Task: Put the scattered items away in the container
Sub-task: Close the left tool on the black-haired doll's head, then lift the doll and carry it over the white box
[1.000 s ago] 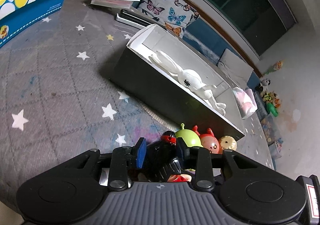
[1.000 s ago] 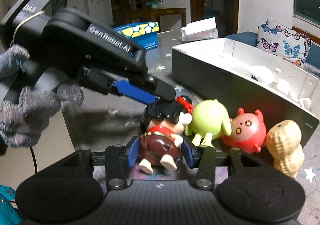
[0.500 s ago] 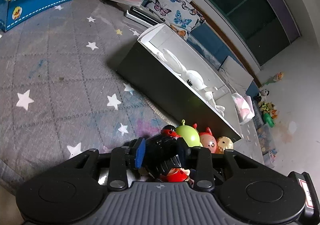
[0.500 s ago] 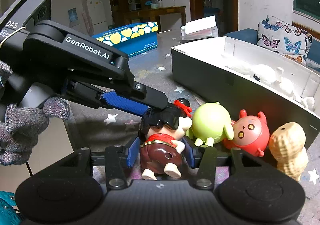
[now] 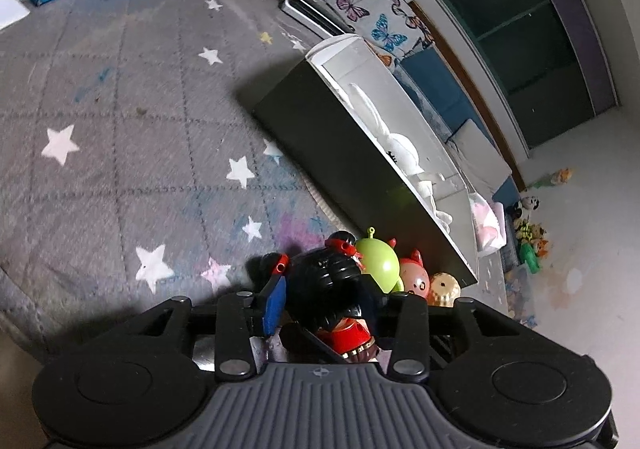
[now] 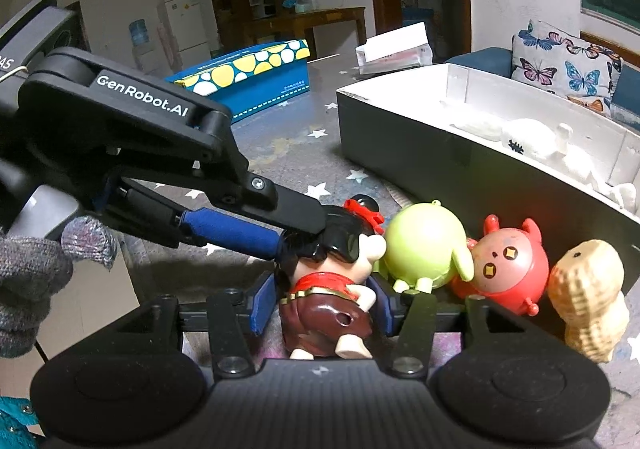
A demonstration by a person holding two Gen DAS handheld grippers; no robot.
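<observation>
A black-haired doll in red clothes point(image 6: 332, 281) is gripped by both tools. My left gripper point(image 5: 324, 289) is shut on its head, its fingers point(image 6: 240, 233) reaching in from the left in the right wrist view. My right gripper point(image 6: 324, 309) is shut on its body. The doll's head also shows in the left wrist view point(image 5: 332, 281). Beside it lie a green toy point(image 6: 424, 249), a red toy point(image 6: 508, 269) and a peanut toy point(image 6: 588, 289), against the dark side of the white-lined box point(image 6: 400, 149). A white rabbit toy point(image 5: 400, 145) lies inside the box.
A blue and yellow carton point(image 6: 256, 77) and a white paper bag point(image 6: 392, 49) sit at the far side of the grey star-patterned cloth point(image 5: 120, 129). A butterfly cushion point(image 6: 568, 65) is behind the box. Toys lie on the floor point(image 5: 532, 233).
Both grippers have lifted the doll a little and the left wrist camera has risen, showing more cloth. The other toys and the box have not moved.
</observation>
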